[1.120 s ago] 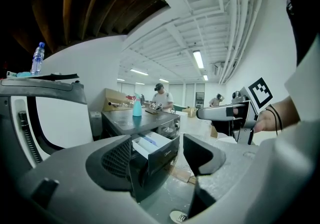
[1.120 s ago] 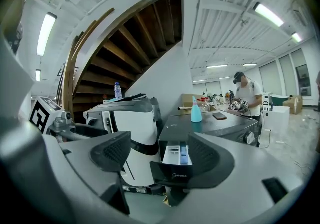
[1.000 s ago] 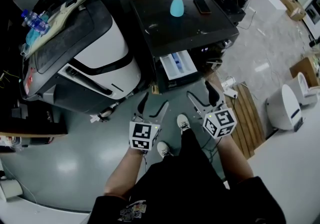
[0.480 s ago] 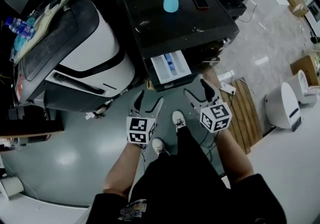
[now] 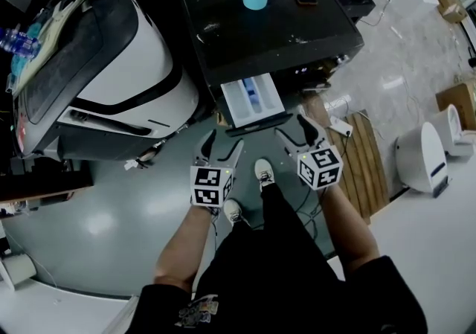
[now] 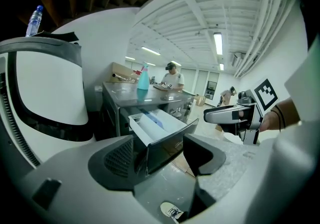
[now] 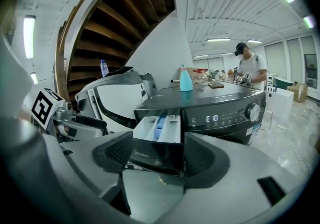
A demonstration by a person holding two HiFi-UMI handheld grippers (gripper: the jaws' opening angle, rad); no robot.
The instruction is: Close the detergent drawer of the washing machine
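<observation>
Past the open, empty, just-narrowing right gripper (image 7: 159, 152) glows a display (image 7: 212, 117) unseen from the open left gripper (image 6: 161, 149).

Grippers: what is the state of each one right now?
Left gripper: open, empty.
Right gripper: open, jaws just closing slightly, nothing between them.

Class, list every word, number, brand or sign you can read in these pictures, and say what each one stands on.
"E10": lit display on the black washing machine.
"Midea", faint: dark front of the open white detergent drawer.
Too small to read: the button labels beside the display, and any label on the turquoise bottle.
Left cube and right cube: black-and-white square markers, no text.
</observation>
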